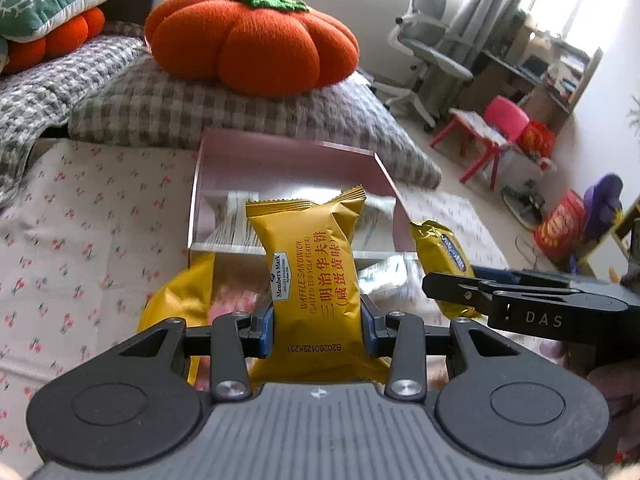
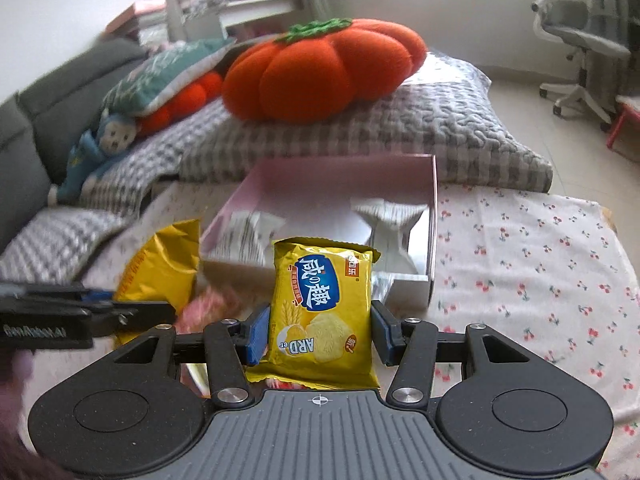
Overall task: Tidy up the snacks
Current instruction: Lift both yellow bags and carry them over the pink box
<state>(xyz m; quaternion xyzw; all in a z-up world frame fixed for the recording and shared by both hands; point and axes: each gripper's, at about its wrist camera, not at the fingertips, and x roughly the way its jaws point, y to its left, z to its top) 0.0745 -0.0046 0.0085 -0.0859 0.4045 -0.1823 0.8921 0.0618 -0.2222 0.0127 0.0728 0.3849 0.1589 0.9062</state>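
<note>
My left gripper [image 1: 318,330] is shut on a yellow waffle sandwich packet [image 1: 312,264] and holds it just in front of an open pink box [image 1: 280,160]. My right gripper [image 2: 320,332] is shut on a yellow cracker packet [image 2: 322,304], also in front of the pink box [image 2: 344,172]. The right gripper shows at the right of the left wrist view [image 1: 436,284] with its cracker packet [image 1: 440,252]. The left gripper shows at the left of the right wrist view [image 2: 160,308] with its waffle packet [image 2: 160,268]. White packets [image 2: 384,220] lie inside the box.
The box stands on a white cherry-print cloth [image 1: 80,240]. A pink snack [image 2: 204,304] lies below the grippers. Behind the box is a grey checked cushion [image 1: 240,108] with an orange pumpkin pillow [image 1: 256,40]. An office chair [image 1: 428,40] and a red child's table [image 1: 480,136] stand on the floor.
</note>
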